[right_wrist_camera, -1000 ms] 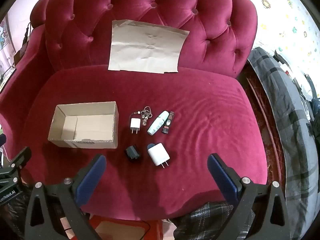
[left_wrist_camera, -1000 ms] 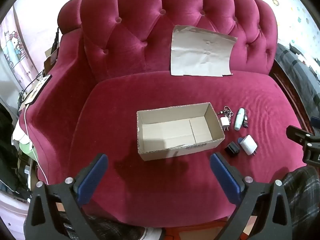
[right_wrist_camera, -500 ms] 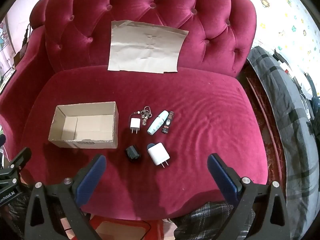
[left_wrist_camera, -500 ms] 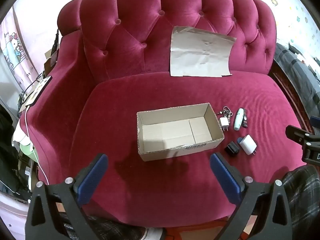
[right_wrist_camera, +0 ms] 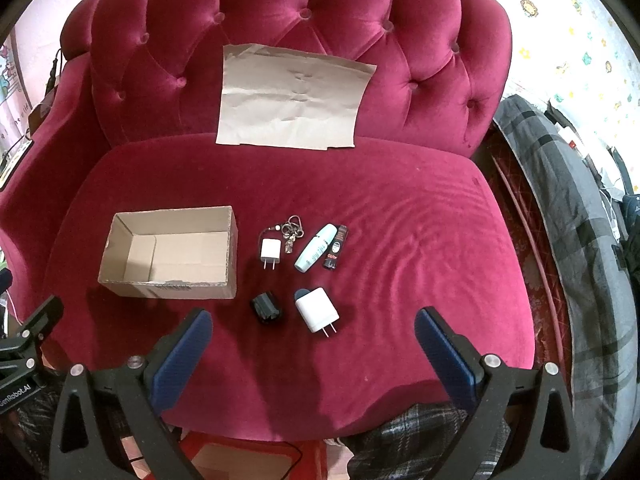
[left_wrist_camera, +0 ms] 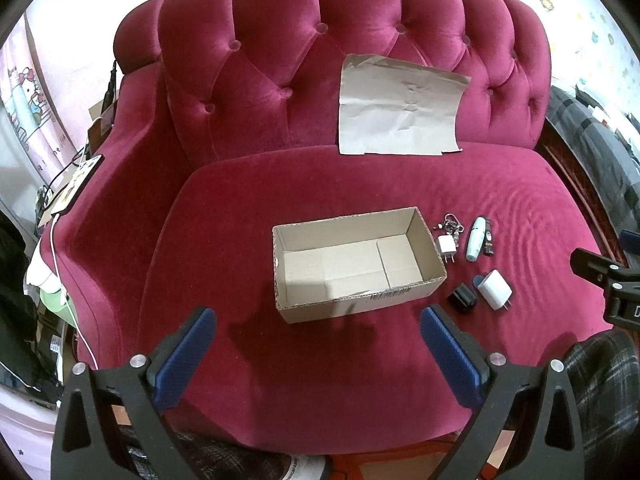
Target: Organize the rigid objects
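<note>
Both grippers' blue padded fingers [left_wrist_camera: 188,344] released, rectangular cardboard box [left_wrist_camera: 352,264], velvet sofa [left_wrist_camera: 280,100]

A deep crimson velvet sofa with a button-tufted back [left_wrist_camera: 320,92] fills most of both views, its seat cushion rippled toward the right side. A creased sheet of brown paper [right_wrist_camera: 292,98] leans against the backrest. Behind it, a white wall dotted with small coloured motifs [right_wrist_camera: 568,36] (flowers or animals, too small to tell). A grey plaid blanket [right_wrist_camera: 580,240] lies to the right, and a pink cartoon-cat curtain [left_wrist_camera: 28,92] hangs at the left.
</note>
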Motion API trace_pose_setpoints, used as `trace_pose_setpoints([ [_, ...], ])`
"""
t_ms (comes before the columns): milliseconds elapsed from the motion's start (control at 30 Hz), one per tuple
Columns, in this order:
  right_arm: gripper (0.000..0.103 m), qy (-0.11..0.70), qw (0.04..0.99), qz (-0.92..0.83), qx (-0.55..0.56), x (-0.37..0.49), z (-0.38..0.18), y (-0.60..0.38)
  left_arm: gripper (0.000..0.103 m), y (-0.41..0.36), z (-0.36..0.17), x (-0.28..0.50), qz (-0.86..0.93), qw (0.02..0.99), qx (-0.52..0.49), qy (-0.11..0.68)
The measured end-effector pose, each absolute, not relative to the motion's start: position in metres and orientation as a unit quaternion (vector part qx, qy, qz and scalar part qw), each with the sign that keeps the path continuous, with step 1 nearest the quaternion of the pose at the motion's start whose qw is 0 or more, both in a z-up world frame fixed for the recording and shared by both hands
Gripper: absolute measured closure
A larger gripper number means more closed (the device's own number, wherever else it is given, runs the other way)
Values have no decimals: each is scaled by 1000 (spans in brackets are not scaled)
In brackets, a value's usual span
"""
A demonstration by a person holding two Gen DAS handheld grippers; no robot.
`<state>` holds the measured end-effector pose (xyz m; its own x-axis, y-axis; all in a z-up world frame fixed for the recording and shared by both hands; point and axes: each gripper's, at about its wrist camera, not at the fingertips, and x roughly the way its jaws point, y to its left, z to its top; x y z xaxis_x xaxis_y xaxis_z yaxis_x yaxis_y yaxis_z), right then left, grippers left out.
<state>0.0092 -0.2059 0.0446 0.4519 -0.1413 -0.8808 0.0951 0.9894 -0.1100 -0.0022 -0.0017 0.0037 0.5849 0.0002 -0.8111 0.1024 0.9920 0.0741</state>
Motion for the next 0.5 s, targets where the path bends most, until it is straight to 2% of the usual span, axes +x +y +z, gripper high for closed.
trace_pose_setpoints([
  [500, 0, 518, 852, -69, -20, 9, 46, -206, 0, -1, 5, -2, -30, 888, 55, 455],
])
